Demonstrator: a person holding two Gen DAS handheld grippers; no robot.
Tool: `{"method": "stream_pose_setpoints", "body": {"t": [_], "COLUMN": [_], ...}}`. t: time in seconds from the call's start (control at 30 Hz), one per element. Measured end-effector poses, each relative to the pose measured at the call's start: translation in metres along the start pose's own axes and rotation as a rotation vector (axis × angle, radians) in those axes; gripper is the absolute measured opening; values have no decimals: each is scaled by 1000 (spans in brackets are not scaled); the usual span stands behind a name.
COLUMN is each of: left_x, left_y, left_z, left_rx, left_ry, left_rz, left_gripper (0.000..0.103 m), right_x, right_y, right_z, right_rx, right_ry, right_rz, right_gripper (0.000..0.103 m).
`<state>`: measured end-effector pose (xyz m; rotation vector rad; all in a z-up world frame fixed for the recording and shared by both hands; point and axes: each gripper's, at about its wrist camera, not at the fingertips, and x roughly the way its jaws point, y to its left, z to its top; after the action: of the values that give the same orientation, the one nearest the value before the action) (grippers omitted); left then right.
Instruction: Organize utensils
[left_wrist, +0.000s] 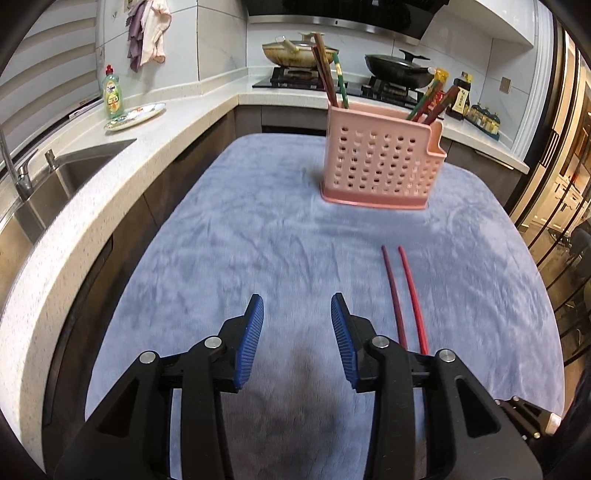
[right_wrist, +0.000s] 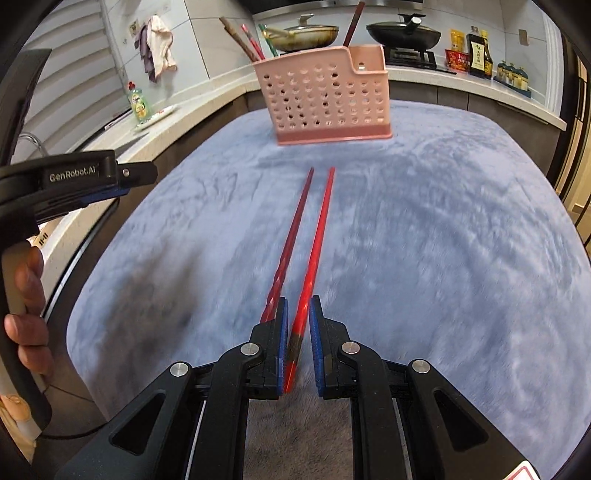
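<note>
Two red chopsticks lie side by side, pointing at a pink perforated holder (left_wrist: 380, 166) (right_wrist: 325, 99) that stands on the blue-grey cloth (left_wrist: 240, 229) with several chopsticks upright in it. My right gripper (right_wrist: 299, 301) is shut on the near end of the bright red chopstick (right_wrist: 319, 229), which runs along its left pad. The dark red chopstick (right_wrist: 295, 229) passes just outside that left finger. My left gripper (left_wrist: 297, 300) is open above bare cloth with nothing between its blue pads. It is to the left of the dark red chopstick (left_wrist: 392, 291) and the bright red chopstick (left_wrist: 412, 291).
A white counter wraps around the left and back, with a sink (left_wrist: 85, 166), a dish soap bottle (left_wrist: 112, 96) and a plate (left_wrist: 135, 116). Pans (left_wrist: 399, 66) sit on the stove behind the holder, with sauce bottles (left_wrist: 461, 96) to their right. A person's hand (right_wrist: 26, 295) grips a handle at the left edge.
</note>
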<state>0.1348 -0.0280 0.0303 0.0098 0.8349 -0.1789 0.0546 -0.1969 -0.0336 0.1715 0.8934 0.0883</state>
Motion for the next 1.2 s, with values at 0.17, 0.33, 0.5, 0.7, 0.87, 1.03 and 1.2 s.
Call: {"method": "stream_pose_setpoints", "body": {"t": [0.17,0.33,0.5,0.7,0.87,1.03,1.2], "left_x": [2,1,1,-1,-1,2,12], "left_y": [-2,-4,-8,-13,-24,-42,-64], "left_z": [-11,-17,-21,-27,-37,-51,-64], "left_rx": [9,14,18,28,45,58,92], "left_ry": [18,30,37,43,63,84,123], "left_rz": [3,-2,-5,-12,-33,-74,-101], "left_gripper": [37,38,42,47,49,62,63], "right_x": [9,14,12,4,-7,-15,-21], "right_y": [4,2,-1,-21,-47,-61,-70], "right_z": [-11,-15,-16,-18,-24,-27,-28], "right_rx": [-6,-5,5,56,125,153,174], "right_ry": [30,39,35,19,11,8,1], "right_rz": [-4,-14,-23,-58,-75,-92,-101], "right_gripper": [13,13,9,7,7,7,7]}}
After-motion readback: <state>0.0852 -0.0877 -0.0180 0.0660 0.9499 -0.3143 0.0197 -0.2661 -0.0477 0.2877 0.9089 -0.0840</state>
